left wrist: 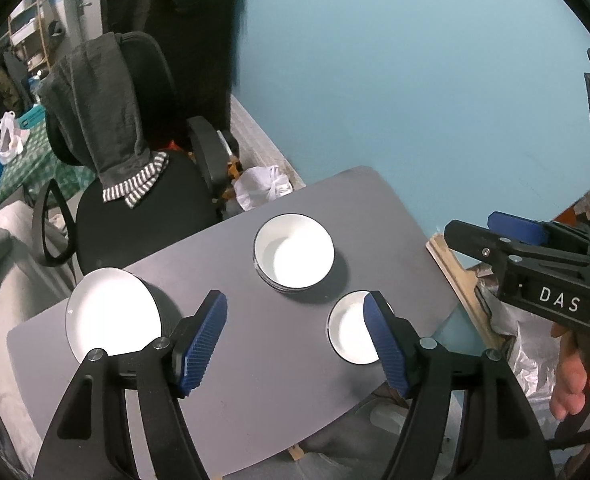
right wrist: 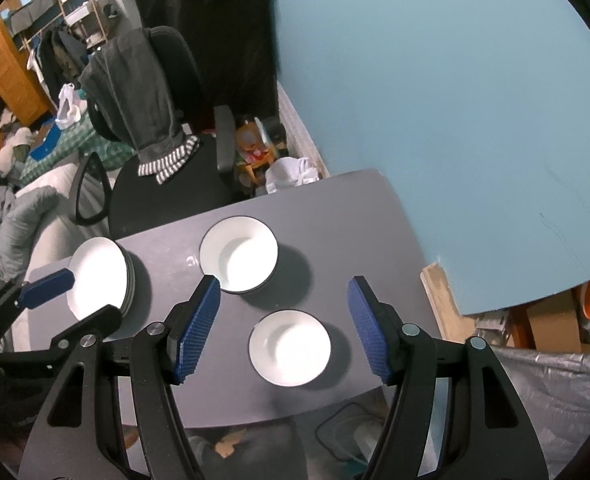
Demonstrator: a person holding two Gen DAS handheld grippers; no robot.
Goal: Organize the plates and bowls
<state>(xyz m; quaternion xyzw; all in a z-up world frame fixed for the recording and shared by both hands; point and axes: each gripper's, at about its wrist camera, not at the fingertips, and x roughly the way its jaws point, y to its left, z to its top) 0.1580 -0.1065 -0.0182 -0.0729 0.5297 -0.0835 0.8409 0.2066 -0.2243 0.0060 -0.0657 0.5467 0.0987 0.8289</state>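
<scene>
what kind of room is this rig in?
Likely a bedroom or small lived-in flat, not a lab: an office chair draped with clothes, rumpled bedding, a small grey table against a blue wall.

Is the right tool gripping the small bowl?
No; the right tool hangs open above the small bowl, blue pads wide apart and touching nothing.

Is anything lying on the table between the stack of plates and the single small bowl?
No. In the right wrist view, only bare grey table separates the stack of plates from the small bowl; the stacked bowls sit farther back.
</scene>
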